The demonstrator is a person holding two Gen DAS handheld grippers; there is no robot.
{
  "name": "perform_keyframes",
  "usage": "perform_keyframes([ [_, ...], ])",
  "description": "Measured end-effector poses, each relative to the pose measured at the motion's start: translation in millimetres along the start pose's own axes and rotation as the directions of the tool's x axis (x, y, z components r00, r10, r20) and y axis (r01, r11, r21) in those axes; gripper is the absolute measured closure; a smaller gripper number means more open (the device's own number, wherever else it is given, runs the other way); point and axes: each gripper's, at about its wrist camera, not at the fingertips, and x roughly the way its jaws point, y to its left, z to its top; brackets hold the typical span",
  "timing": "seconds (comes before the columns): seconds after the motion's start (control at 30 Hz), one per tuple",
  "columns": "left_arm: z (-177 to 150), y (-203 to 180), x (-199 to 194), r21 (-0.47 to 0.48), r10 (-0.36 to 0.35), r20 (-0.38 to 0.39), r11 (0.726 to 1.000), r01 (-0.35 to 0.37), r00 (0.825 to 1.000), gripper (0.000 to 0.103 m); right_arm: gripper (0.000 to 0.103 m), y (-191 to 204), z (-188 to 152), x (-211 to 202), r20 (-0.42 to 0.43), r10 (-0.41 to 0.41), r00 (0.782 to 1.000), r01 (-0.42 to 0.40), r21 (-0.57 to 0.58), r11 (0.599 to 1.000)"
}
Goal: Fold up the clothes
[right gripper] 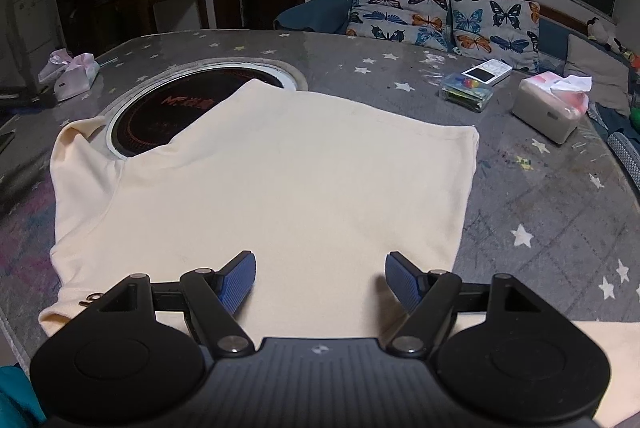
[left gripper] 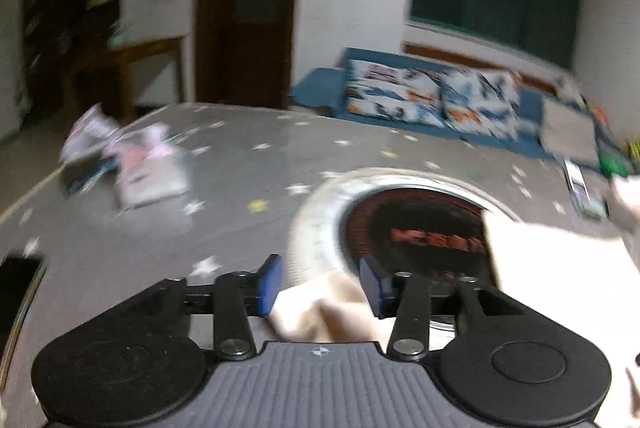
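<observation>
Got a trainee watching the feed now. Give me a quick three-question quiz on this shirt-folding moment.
1. True or false: the right gripper is clamped on the cream shirt.
2. What lies between the left gripper fingers?
3. The shirt partly covers: A) the tissue pack B) the round cooktop C) the clear plastic box

Key: 1 false, its jaws stand wide apart above the shirt; 2 a bunch of the cream fabric; 3 B.
</observation>
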Motion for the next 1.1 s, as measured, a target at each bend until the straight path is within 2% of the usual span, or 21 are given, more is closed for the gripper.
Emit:
perform_keyframes([
  [0.1,1.2,-23.5,25.3,0.094,0.020,-0.066,0.995,-0.014,0.998,0.053,0.029,2.3,-1.6,0.1,-0.003,0.007,1.000,-0.007,-0.002,1.000],
  [0.17,-2.4,-29.4,42.2,0.118,0.042,-0.110,0.993,-0.029,0.993,0.055,0.029,2.7,-2.0,-0.6,0.000,0.009,1.000,-0.009,0.000,1.000],
  [0.23,-7.3,-30.2,56.4,0.122,0.062,-0.144,0.992,-0.044,0.988,0.071,0.029,3.0,-2.2,-1.4,0.004,0.011,1.000,-0.011,0.002,1.000],
  [0.3,-9.9,-24.1,60.9,0.106,0.081,-0.156,0.992,-0.065,0.984,0.093,0.029,3.3,-2.3,-1.5,0.005,0.012,1.000,-0.012,0.004,1.000],
  [0.37,-11.0,-11.0,45.6,0.036,0.065,-0.107,0.997,-0.062,0.992,0.098,0.029,3.4,-2.2,-1.5,0.005,0.012,1.000,-0.012,0.004,1.000],
  [0.5,-14.5,24.0,1.6,-0.122,0.046,0.039,0.992,-0.041,0.998,0.099,0.029,3.6,-2.2,-2.1,0.009,0.012,1.000,-0.012,0.006,1.000],
  [0.63,-34.2,55.8,-21.5,-0.187,0.119,0.043,0.976,-0.109,0.992,0.096,0.029,6.8,-2.0,-1.5,0.008,0.021,1.000,-0.021,-0.005,1.000],
  [0.67,-39.5,62.8,-24.8,-0.198,0.141,0.034,0.971,-0.131,0.990,0.094,0.029,7.6,-2.2,-1.2,0.007,0.022,1.000,-0.022,-0.007,1.000],
  [0.7,-45.2,67.5,-23.0,-0.195,0.168,0.006,0.967,-0.164,0.986,0.087,0.029,8.2,-2.4,-0.7,0.004,0.023,1.000,-0.023,-0.009,1.000],
  [0.77,-52.7,73.3,-20.3,-0.184,0.214,-0.031,0.959,-0.216,0.976,0.084,0.029,9.3,-2.8,-1.2,0.003,0.024,1.000,-0.024,-0.011,1.000],
  [0.9,-49.8,73.2,-22.5,-0.188,0.172,-0.024,0.967,-0.174,0.985,0.085,0.029,8.9,-3.5,-6.4,0.004,0.016,1.000,-0.016,-0.010,1.000],
  [1.0,-47.3,50.8,-9.8,-0.106,0.079,-0.040,0.991,-0.083,0.996,0.084,0.029,7.7,-5.7,-9.7,0.001,0.012,1.000,-0.012,0.002,1.000],
  [1.1,-44.7,28.4,3.0,-0.024,-0.013,-0.063,1.000,0.012,0.998,0.084,0.029,8.4,-10.3,-12.7,-0.007,0.019,1.000,-0.018,0.011,1.000],
])
